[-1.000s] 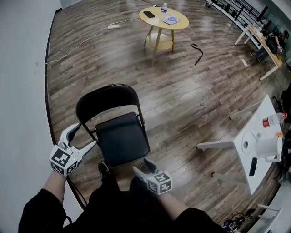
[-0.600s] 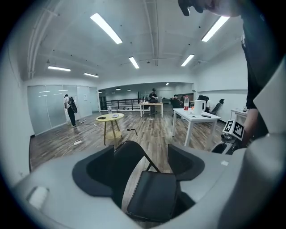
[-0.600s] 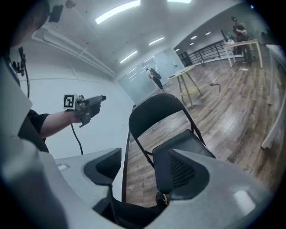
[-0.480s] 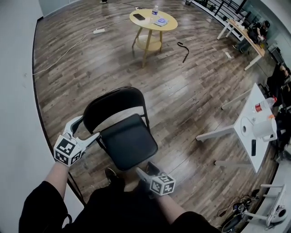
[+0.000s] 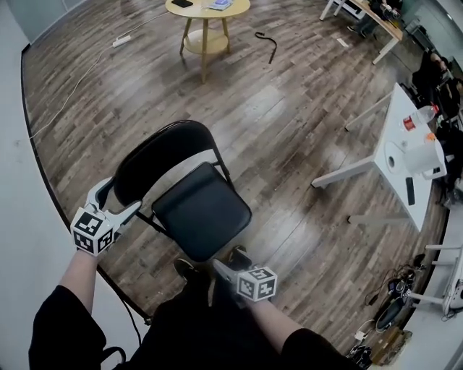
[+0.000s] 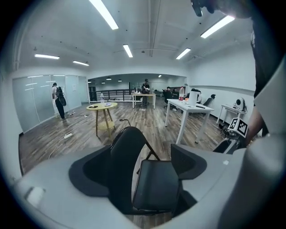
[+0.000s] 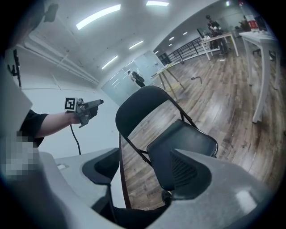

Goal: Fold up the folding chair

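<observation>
A black folding chair stands unfolded on the wood floor, with its backrest (image 5: 163, 155) to the left of its seat (image 5: 202, 211). My left gripper (image 5: 118, 199) is at the backrest's left edge. In the left gripper view the backrest (image 6: 127, 156) shows in the gap between the two wide-apart jaws. They have just been opening, and no pad presses on it. My right gripper (image 5: 231, 260) hovers at the seat's near corner. Its jaws have also just been opening, with nothing gripped. The right gripper view looks over the seat (image 7: 183, 141) and backrest (image 7: 143, 105) to the left gripper (image 7: 89, 107).
A round yellow table (image 5: 207, 7) stands far back. A white table (image 5: 405, 155) with a kettle and bottle is at the right. A power strip (image 5: 119, 41) with its cable lies along the left wall. My shoe (image 5: 189, 269) is under the seat's near edge.
Both grippers have sunk closer to the chair. The left one has closed in on the backrest's edge with its jaws wider. The right one has rolled and come nearer the seat corner.
</observation>
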`<action>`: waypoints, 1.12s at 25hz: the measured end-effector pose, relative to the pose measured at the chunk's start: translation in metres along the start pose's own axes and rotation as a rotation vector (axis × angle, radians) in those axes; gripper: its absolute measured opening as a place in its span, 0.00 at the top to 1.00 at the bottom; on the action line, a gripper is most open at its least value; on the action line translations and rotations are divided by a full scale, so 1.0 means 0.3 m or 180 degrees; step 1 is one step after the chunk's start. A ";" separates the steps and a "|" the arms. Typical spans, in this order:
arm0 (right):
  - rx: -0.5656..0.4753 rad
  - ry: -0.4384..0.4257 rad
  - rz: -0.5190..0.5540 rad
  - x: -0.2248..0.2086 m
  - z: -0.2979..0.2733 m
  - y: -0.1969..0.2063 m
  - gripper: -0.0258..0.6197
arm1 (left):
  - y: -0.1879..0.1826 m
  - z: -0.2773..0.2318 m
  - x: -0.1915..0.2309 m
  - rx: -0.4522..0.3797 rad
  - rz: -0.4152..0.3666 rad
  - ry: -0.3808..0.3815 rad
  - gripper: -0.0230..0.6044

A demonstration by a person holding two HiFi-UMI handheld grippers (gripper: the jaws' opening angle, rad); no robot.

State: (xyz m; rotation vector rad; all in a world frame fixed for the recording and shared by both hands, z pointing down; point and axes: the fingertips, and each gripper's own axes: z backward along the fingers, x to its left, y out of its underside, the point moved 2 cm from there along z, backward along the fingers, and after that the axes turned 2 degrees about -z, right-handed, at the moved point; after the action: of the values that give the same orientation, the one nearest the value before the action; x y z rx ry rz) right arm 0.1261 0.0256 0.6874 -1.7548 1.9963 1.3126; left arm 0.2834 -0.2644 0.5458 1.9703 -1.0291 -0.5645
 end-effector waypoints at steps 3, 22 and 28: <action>0.0037 0.0076 -0.0092 -0.066 0.012 0.043 0.43 | 0.029 -0.050 0.053 0.0110 0.0041 -0.0037 0.29; -0.0014 0.0550 -0.0652 -0.424 -0.071 0.128 0.43 | 0.063 -0.250 0.249 0.0808 -0.0435 0.0174 0.27; 0.0012 0.0606 -0.0857 -0.506 -0.178 0.224 0.43 | 0.110 -0.308 0.303 0.0971 -0.0578 0.0262 0.26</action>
State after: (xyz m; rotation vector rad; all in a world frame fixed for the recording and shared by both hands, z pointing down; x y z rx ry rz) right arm 0.1331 0.0908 0.8490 -2.1280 1.7661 1.0924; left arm 0.3833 -0.3076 0.6236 2.3528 -0.9339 -0.4385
